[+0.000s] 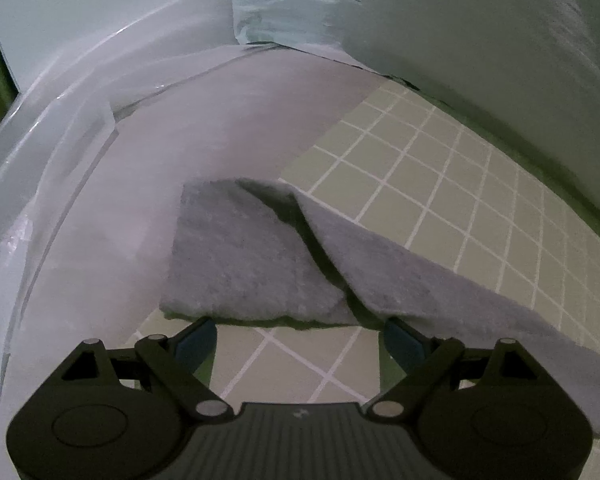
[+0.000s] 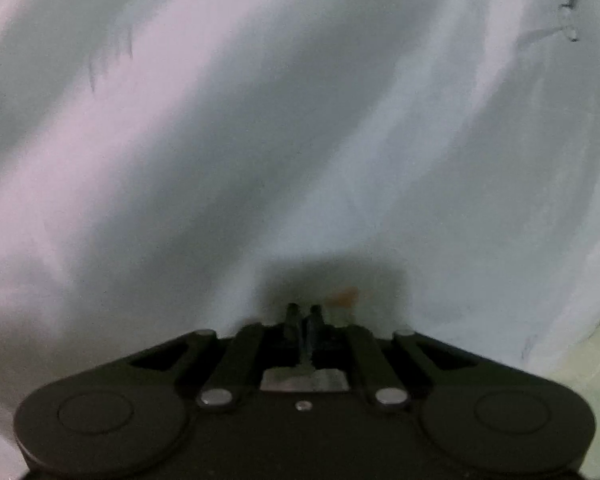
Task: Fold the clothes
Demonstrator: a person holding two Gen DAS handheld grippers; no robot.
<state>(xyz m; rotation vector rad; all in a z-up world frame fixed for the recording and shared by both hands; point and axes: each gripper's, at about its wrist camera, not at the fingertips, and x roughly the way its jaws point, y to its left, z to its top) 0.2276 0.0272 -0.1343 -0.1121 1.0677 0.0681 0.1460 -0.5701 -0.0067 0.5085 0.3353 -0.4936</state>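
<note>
Below the left hand-held gripper [image 1: 298,334], a grey fleecy cloth [image 1: 256,256] is being seen lying on a green mat [image 1: 440,184] marked with a white grid, which is covering part of the table. One flat folded part of the cloth is being shown straight ahead of the fingertips, its near edge just beyond them, while a second long flap [image 1: 460,280] is being carried off diagonally toward the lower right, partly overlapping the folded part along a dark crease. The left hand-held gripper's jaws are being held wide apart, and nothing is being gripped between them; only bare mat is being framed in the gap. The blue fingers [image 1: 198,340] are being kept just short of the cloth's near edge, and whether the right-side finger is touching the flap cannot be told. A pale, pinkish-white sheet [image 1: 228,128] is being seen beyond the cloth, with clear plastic film [image 1: 40,168] at the left and a white wall [image 1: 480,40] behind.

Over on the right, the right hand-held gripper [image 2: 303,312] is being pointed at a blurred white surface [image 2: 260,120] that is filling nearly the whole view. Its jaws are being held nearly together, the two dark fingers [image 2: 292,316] being parted by only a thin slit. Whether anything is being pinched there cannot be told, as that spot is being lost in shadow and blur. A sliver of the green mat [image 2: 596,364] is being glimpsed at the lower right edge
</note>
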